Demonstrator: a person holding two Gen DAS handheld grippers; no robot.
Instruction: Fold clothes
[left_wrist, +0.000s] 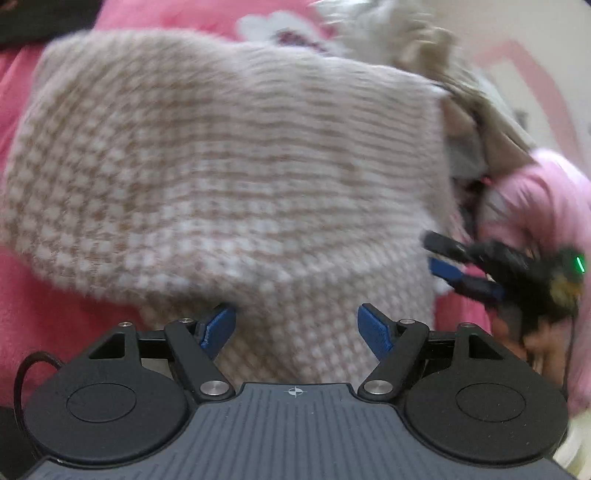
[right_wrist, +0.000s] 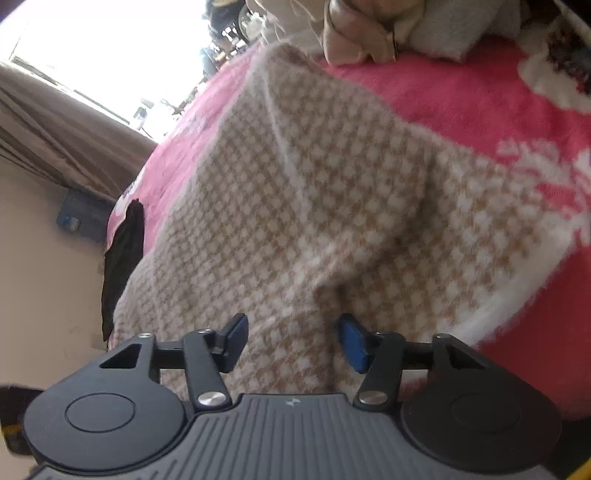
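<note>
A fuzzy beige-and-white checked knit garment (left_wrist: 229, 177) lies on a pink blanket (left_wrist: 44, 314), partly doubled over with a folded edge near my left gripper. My left gripper (left_wrist: 295, 328) hovers low over the garment's near part, open, with the knit spread under the gap between its blue pads. In the right wrist view the same garment (right_wrist: 332, 206) stretches away, with a raised crease running to my right gripper (right_wrist: 293, 341). Its jaws stand apart over the knit and the pads do not press on it. The left wrist view shows the right gripper (left_wrist: 461, 264) at the garment's right edge.
The pink blanket (right_wrist: 461, 99) bears white prints. A heap of beige and grey clothes (right_wrist: 369, 33) lies at its far side. A black cloth (right_wrist: 122, 258) hangs at the bed's left edge, beside a pale floor and a brown curtain (right_wrist: 55, 133). A pink sleeve (left_wrist: 546, 192) shows behind the right gripper.
</note>
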